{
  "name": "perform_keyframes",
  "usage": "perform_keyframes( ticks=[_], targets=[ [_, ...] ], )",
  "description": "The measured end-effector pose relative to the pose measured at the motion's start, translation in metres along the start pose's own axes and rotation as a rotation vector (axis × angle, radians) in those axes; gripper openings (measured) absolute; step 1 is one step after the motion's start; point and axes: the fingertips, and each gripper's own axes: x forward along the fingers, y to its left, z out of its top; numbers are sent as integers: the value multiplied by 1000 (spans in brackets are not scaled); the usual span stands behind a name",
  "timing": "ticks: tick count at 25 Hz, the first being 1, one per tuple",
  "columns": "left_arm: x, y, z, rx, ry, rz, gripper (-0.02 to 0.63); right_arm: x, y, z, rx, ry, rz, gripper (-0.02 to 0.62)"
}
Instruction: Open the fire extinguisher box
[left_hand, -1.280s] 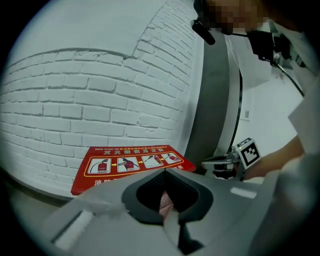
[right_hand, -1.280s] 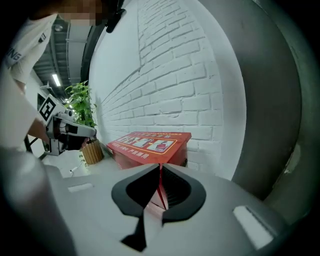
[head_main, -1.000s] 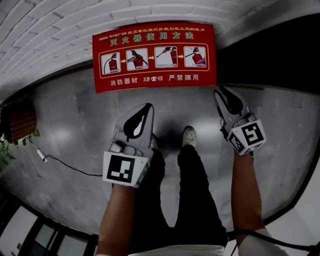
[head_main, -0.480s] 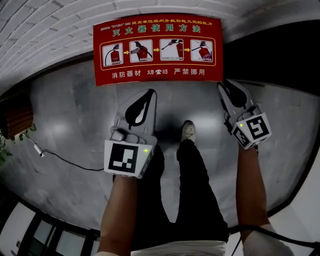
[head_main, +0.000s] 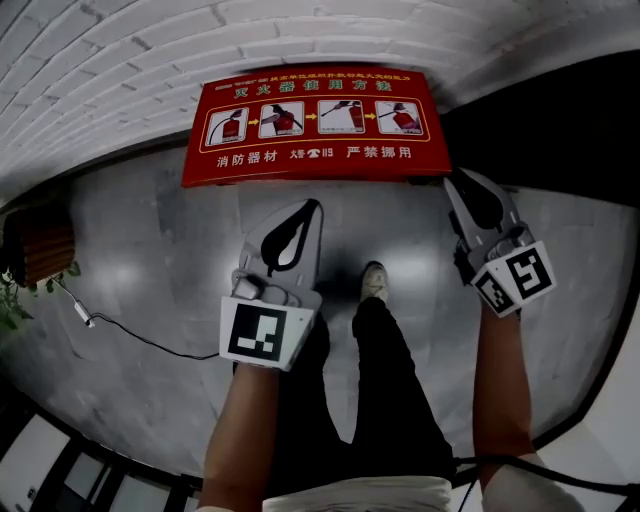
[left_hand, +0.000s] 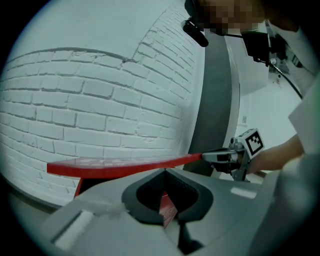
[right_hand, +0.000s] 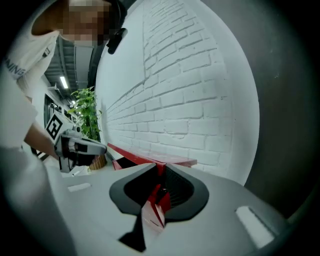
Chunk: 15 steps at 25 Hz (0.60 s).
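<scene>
— Jaws first: your left gripper has them together on nothing, tips just short of the front edge of the fire extinguisher box lid. Your right gripper is pinched on that lid's corner at 2 o'clock.

— Agreed. Your right gripper view shows red in the slit between its tips. Only your head view shows the label, face-up at 12 o'clock against the brick wall.

— Your left gripper view gives the lid edge-on, a thin red slab. Its long axis runs 9 to 3 along the wall.
</scene>
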Motion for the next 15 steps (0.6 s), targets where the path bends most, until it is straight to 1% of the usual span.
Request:
perform_keyframes(
  ticks=[2, 3, 6, 8, 12, 15],
  targets=[
    [-4, 0, 1, 11, -5, 2, 6, 0, -3, 18, 27, -40, -10, 58],
    [-5, 2, 8, 9, -8, 5, 6, 3, -6, 34, 35, -54, -17, 58],
    [-3, 14, 40, -8, -26, 22, 6, 21, -24, 89, 35, -97, -42, 57],
    [-1, 21, 55, -10, -38, 33, 6, 33, -36, 114, 41, -141, -61, 54],
    [-1, 33, 76, -5, -56, 46, 6, 50, -57, 139, 82, -224, -78, 51],
    [-4, 45, 90, 0, -68, 59, 6, 65, -72, 155, 75, -241, -103, 48]
  ],
)
